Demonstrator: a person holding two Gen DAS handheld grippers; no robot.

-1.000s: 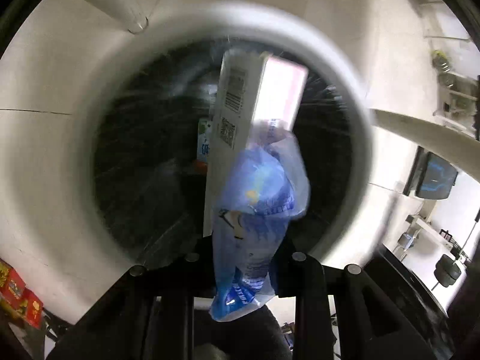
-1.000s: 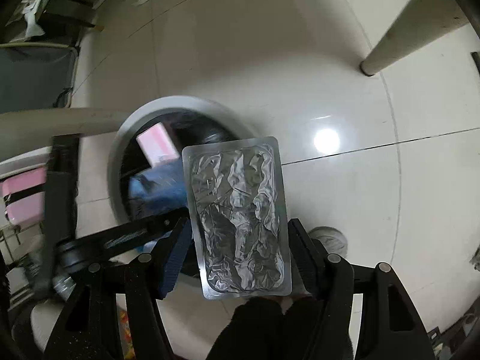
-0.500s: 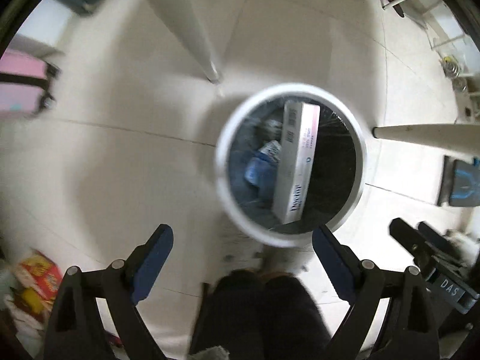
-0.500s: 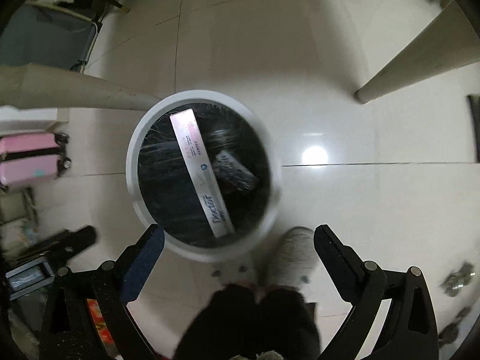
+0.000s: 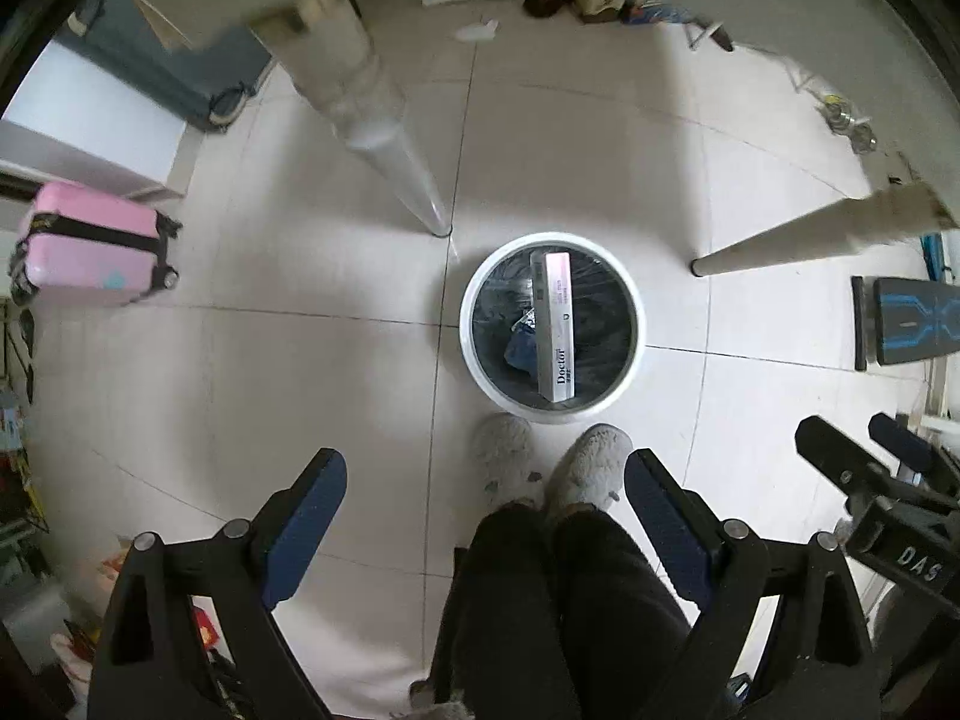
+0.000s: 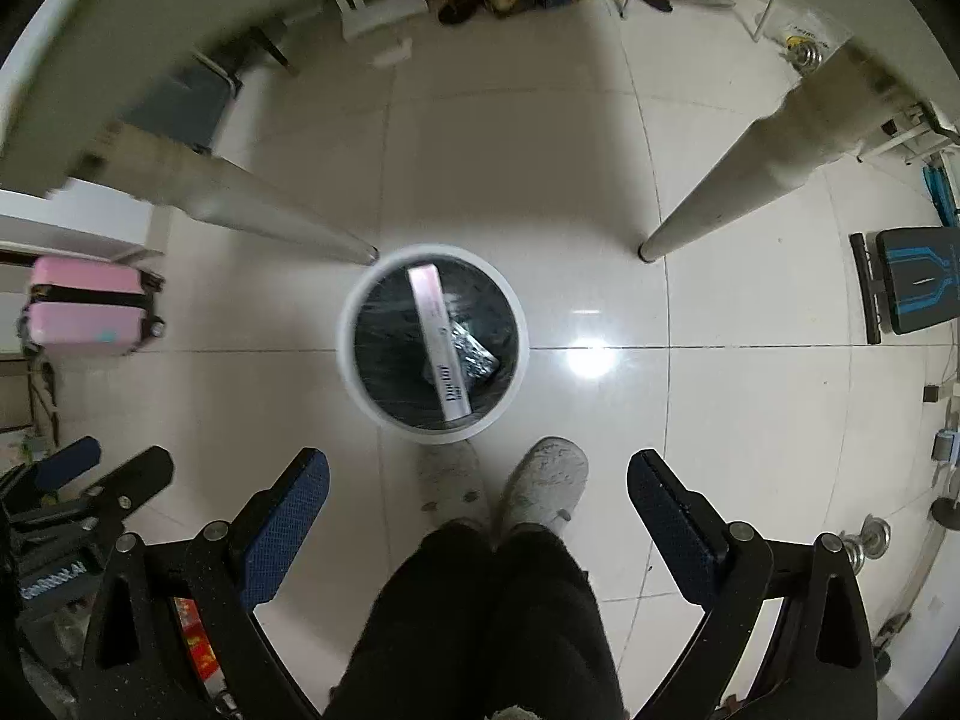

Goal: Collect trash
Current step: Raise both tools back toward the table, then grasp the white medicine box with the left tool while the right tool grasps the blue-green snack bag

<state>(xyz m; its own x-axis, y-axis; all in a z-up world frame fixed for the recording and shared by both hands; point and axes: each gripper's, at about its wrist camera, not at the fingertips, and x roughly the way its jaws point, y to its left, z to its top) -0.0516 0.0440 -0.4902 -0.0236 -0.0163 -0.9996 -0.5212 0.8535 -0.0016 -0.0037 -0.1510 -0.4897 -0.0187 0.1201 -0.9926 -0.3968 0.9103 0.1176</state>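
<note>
A round white trash bin (image 5: 474, 354) with a black liner stands on the tiled floor; it also shows in the right wrist view (image 6: 345, 354). Inside lie a long white-and-pink box (image 5: 556, 330), a blue plastic wrapper (image 5: 521, 351) and a silver foil pack (image 6: 474, 351); the box also shows in the right wrist view (image 6: 441, 339). My left gripper (image 5: 483, 507) is open and empty, high above the floor. My right gripper (image 6: 477, 507) is open and empty at about the same height. Each gripper shows at the edge of the other's view.
The person's legs and grey slippers (image 5: 549, 468) stand just in front of the bin. Two table legs (image 5: 390, 150) (image 5: 810, 234) flank it. A pink suitcase (image 5: 90, 240) lies at the left, a black-and-blue bench (image 5: 906, 327) at the right. Clutter lines the far wall.
Both grippers opened and dropped their loads into the bin: the box and blue wrapper from the left, the foil pack from the right. Both then rose well above the bin.
</note>
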